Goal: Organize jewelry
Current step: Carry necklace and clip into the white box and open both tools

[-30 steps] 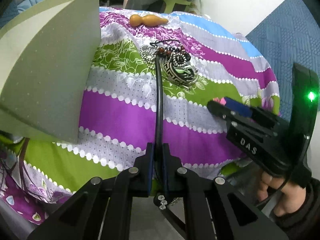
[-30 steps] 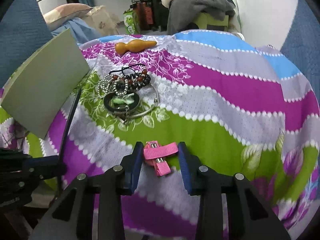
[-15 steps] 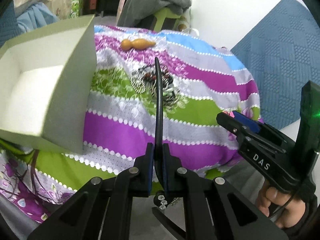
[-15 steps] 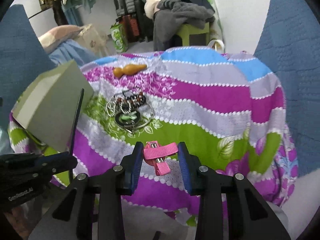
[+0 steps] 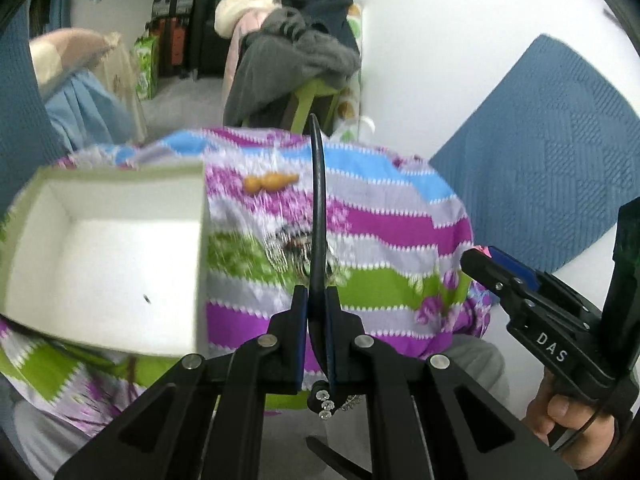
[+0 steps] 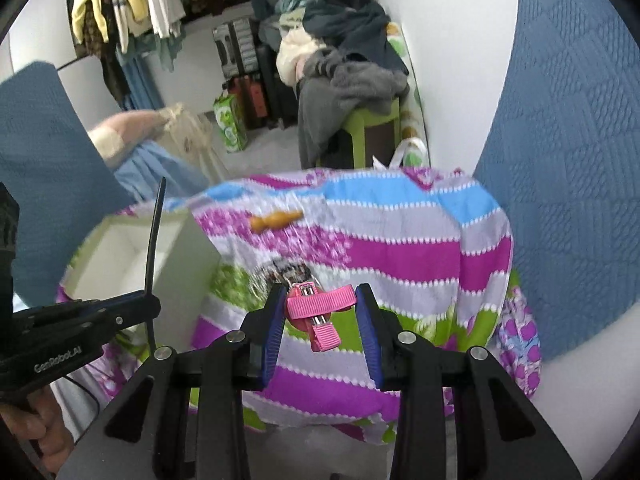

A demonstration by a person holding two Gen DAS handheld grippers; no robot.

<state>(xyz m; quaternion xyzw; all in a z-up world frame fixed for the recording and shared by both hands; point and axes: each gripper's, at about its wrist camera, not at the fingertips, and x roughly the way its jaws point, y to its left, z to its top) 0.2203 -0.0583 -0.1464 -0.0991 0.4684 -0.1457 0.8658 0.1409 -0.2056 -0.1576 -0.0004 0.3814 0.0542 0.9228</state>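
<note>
**Both grippers loaded, held high above the table: drop risk**

Black headband is clamped in left gripper, jaws pinched together on the thin band, rhinestone end hanging under them. Pink clip sits crosswise in right gripper, jaws part-closed on its ends. Risks: the long band can pivot or slide in the narrow pinch; the clip can twist out. Jewelry pile lies on striped cloth, beside open white box, empty inside. Orange gourd sits further back. Cluttered room behind: clothes on stool, blue panels.
</note>
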